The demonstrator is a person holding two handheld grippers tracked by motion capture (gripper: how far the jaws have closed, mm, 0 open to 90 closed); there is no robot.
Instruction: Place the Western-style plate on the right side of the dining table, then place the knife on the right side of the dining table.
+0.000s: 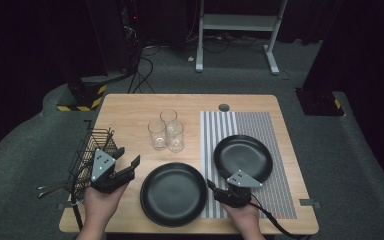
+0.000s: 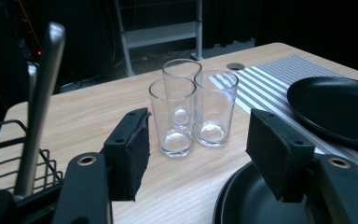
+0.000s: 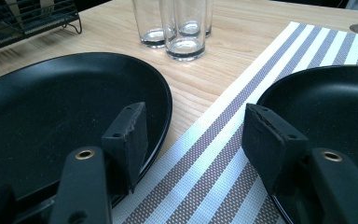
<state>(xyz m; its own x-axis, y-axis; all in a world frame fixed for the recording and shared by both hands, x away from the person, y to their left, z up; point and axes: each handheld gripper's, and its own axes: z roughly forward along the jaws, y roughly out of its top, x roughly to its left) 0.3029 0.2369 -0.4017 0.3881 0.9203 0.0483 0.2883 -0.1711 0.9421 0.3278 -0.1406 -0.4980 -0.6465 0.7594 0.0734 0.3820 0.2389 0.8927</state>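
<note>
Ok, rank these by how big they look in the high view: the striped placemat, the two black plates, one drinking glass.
1. Striped placemat, clearly the largest.
2. Black plate on bare wood; it looks bigger than the other plate, but it lies nearer the camera, so unsure.
3. Black plate on the placemat.
4. Drinking glass, smallest.

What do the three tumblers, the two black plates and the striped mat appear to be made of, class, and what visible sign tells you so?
Tumblers: clear glass, probably; the wood shows through them and their thick bases glint.
Near plate and far plate: likely glazed ceramic or melamine; black with a soft, faintly speckled sheen.
Striped mat: woven fabric or vinyl; a mesh weave shows in its brown stripes.
</note>
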